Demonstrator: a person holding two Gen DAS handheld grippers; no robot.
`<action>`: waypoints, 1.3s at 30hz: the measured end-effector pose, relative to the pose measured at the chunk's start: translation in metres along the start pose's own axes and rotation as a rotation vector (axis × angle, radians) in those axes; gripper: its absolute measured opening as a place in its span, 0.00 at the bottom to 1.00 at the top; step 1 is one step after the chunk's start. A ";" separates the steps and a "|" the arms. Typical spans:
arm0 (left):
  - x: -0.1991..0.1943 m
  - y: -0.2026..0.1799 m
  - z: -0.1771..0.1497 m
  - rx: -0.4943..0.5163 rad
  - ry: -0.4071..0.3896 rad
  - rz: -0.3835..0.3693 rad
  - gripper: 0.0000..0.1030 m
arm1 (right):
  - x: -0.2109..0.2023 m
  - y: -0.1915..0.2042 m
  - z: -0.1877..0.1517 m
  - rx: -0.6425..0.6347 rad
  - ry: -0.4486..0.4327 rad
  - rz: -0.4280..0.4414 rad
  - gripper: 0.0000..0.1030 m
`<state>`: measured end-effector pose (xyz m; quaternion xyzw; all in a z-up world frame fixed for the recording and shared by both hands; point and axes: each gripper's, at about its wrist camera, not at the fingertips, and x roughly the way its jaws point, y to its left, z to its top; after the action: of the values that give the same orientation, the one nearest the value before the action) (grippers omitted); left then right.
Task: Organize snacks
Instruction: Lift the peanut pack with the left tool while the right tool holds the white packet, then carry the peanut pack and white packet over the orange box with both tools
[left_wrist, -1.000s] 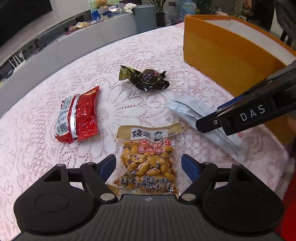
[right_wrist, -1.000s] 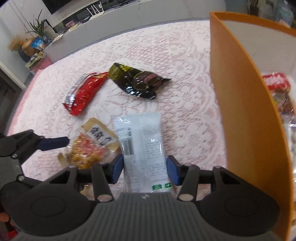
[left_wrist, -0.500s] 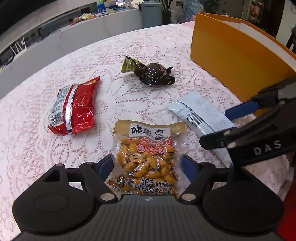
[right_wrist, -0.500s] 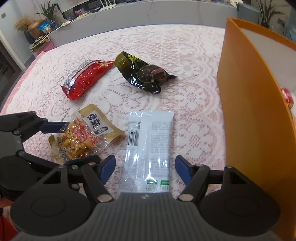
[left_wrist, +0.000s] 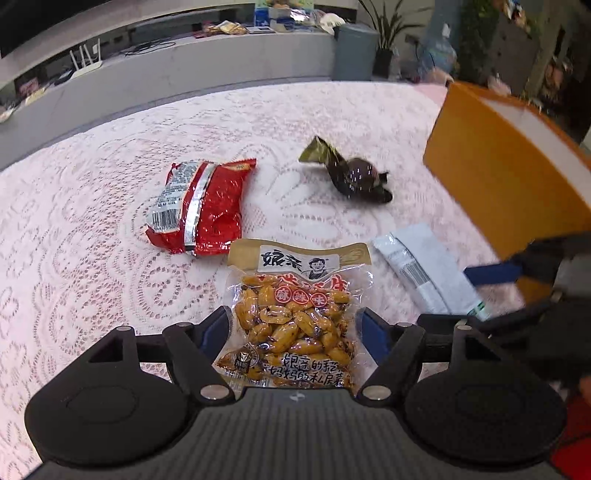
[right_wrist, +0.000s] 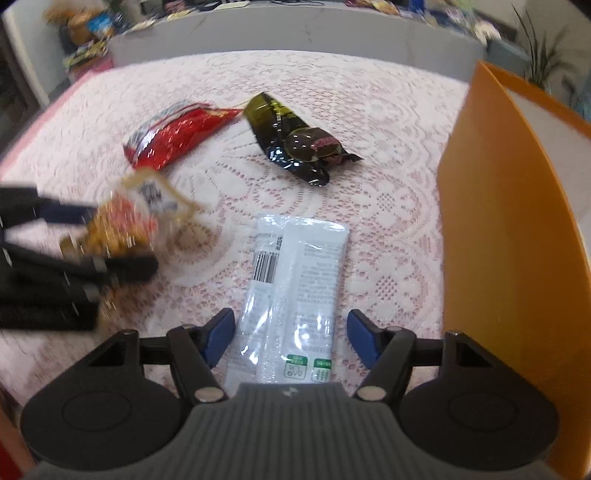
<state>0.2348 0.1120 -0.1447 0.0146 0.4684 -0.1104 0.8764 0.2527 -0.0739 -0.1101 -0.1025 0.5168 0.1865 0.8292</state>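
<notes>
A clear peanut pack (left_wrist: 295, 317) with a tan header lies between the fingers of my left gripper (left_wrist: 295, 328), whose jaws stand close against the pack's sides. It shows blurred in the right wrist view (right_wrist: 122, 221). A white wrapper pack (right_wrist: 295, 288) lies between the open blue-tipped fingers of my right gripper (right_wrist: 291, 336); it also shows in the left wrist view (left_wrist: 428, 273). A red snack bag (left_wrist: 199, 206) and a dark shiny pack (left_wrist: 351, 177) lie farther back on the lace cloth.
An orange box (right_wrist: 509, 240) with a white inside stands at the right, close to my right gripper. It also shows in the left wrist view (left_wrist: 509, 173). The pink lace tablecloth (left_wrist: 74, 229) covers the round table. A grey counter (left_wrist: 184, 70) runs behind.
My left gripper has moved in around the peanut pack and its jaws have narrowed onto it. My right gripper has drawn back a little, jaws wider around the white pack.
</notes>
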 end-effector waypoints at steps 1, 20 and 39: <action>-0.001 0.000 0.000 -0.002 -0.004 0.000 0.82 | 0.000 0.004 0.000 -0.022 -0.008 -0.006 0.55; -0.024 -0.009 0.014 -0.077 0.018 -0.010 0.82 | -0.037 0.004 0.009 -0.002 -0.068 0.021 0.47; -0.093 -0.094 0.055 -0.055 -0.039 -0.055 0.82 | -0.158 -0.088 0.019 0.068 -0.124 0.091 0.46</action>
<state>0.2107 0.0301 -0.0299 -0.0247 0.4543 -0.1217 0.8821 0.2427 -0.1793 0.0376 -0.0390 0.4748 0.2124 0.8532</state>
